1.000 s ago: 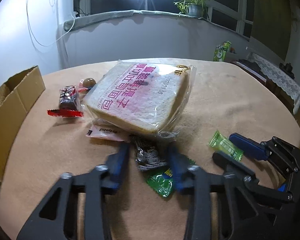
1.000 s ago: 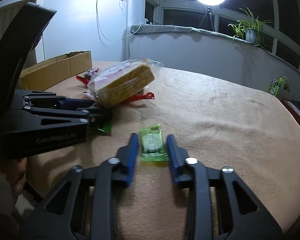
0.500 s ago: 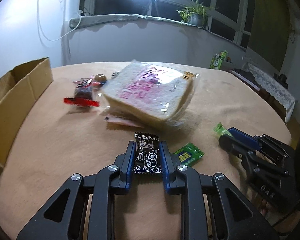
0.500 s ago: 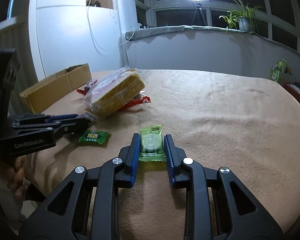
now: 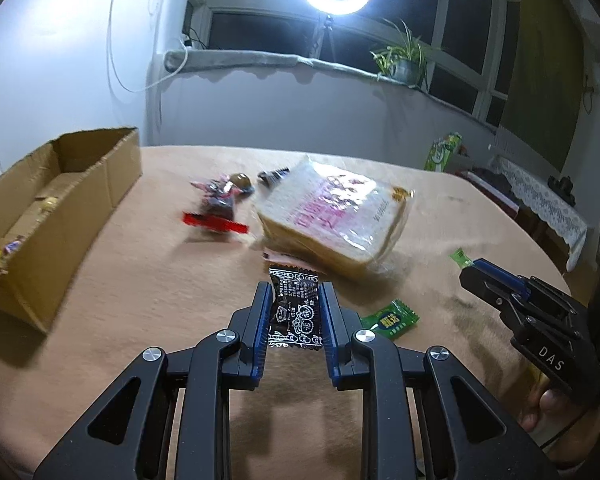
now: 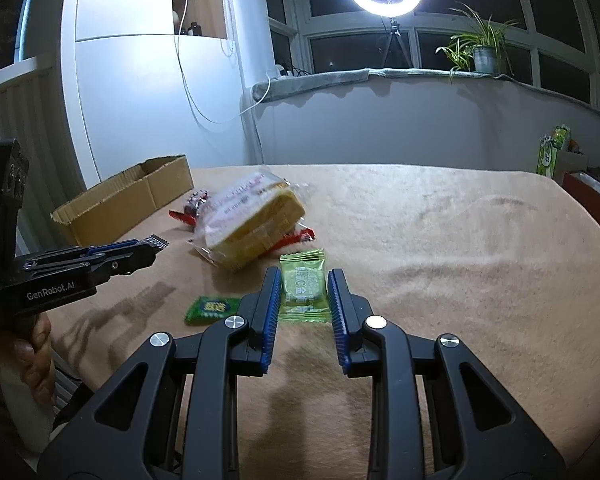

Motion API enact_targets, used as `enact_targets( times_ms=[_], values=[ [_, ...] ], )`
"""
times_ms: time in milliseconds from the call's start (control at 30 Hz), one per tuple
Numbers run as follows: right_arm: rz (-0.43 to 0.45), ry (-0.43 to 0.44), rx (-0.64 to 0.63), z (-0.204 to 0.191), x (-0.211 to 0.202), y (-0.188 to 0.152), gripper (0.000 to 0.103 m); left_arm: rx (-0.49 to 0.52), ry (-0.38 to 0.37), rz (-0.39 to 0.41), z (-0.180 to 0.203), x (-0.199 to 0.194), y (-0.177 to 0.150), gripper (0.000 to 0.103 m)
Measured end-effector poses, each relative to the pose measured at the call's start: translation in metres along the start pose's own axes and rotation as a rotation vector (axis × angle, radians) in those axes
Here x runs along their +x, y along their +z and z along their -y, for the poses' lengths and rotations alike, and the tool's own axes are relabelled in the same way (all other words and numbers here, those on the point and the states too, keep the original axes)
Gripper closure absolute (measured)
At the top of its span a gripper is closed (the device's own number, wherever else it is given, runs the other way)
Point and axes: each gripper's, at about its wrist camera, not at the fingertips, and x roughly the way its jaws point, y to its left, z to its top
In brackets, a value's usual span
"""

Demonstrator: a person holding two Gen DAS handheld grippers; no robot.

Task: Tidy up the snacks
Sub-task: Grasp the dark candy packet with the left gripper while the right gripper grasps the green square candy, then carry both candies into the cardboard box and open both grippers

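My left gripper (image 5: 294,294) is shut on a black snack packet (image 5: 296,312) and holds it above the table. My right gripper (image 6: 303,280) is shut on a light green snack packet (image 6: 302,286), also lifted off the table. A small dark green candy packet (image 5: 390,319) lies on the tan tablecloth, also seen in the right wrist view (image 6: 212,309). A bagged loaf of sliced bread (image 5: 332,216) lies mid-table, with a red-edged packet (image 5: 216,212) and small sweets beside it. An open cardboard box (image 5: 56,204) with a few snacks inside sits at the left.
The right gripper (image 5: 520,304) appears at the right of the left wrist view, and the left gripper (image 6: 88,264) at the left of the right wrist view. A green carton (image 6: 552,152) stands past the table's far right edge. A ring light and a plant are behind.
The left gripper closed on the black packet and lifted it. The right gripper closed on the light green packet and raised it. Both views have pulled back and up.
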Motion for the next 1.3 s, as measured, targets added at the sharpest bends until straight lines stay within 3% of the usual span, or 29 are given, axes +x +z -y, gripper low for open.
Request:
enact_targets(
  times_ms=[500, 900, 1100, 1300],
  values=[
    [-0.001, 0.053, -0.110, -0.069, 0.023, 0.035, 0.078, -0.083, 0.039, 0.110, -0.060, -0.036, 0.012, 0.081],
    [0.032, 0.219, -0.250, -0.175, 0.070, 0.079, 0.078, -0.175, 0.148, 0.219, -0.144, -0.070, 0.033, 0.081],
    [0.073, 0.304, -0.310, -0.232, 0.097, 0.110, 0.078, -0.220, 0.204, 0.217, -0.195, -0.069, 0.043, 0.081],
    [0.063, 0.348, -0.330, -0.270, 0.122, 0.129, 0.078, -0.265, 0.183, 0.181, -0.219, -0.058, 0.043, 0.081]
  ],
)
